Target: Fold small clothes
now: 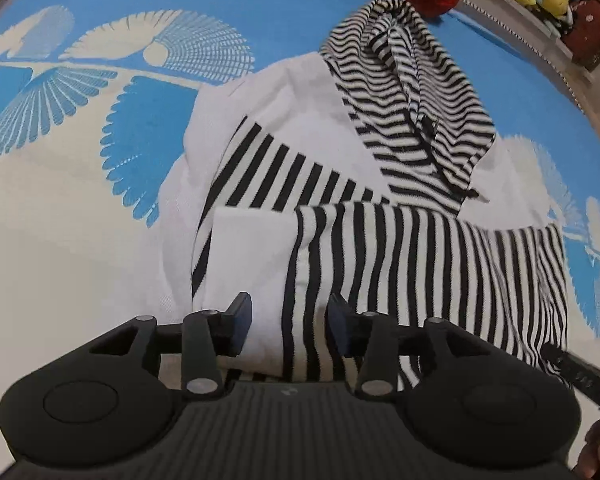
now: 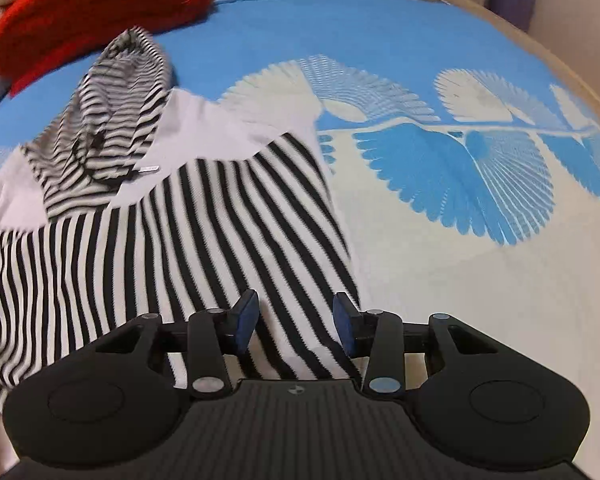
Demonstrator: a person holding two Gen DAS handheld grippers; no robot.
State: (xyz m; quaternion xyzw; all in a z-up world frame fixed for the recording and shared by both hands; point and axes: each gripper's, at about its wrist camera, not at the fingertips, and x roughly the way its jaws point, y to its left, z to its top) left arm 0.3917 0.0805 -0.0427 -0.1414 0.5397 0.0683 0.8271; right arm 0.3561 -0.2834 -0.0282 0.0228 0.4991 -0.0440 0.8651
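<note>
Hoodie (image 1: pixel 380 216), striped knit, lies mid-bed on blue bedspread (image 1: pixel 260 8), hood toward far edge; judged soft, light, limp, prone to bunching; left gripper (image 1: pixel 288 330) and right gripper (image 2: pixel 295 328) both parted, fabric between, unpinched; grasp hem corners.

No text, number or brand can be read in either view. The striped hooded top (image 2: pixel 204 224) carries a small pale tag (image 2: pixel 148 168) at the base of its hood — any print on it is too small to make out. A small light emblem (image 2: pixel 296 390) sits on the claw body — no letters discernible.
</note>
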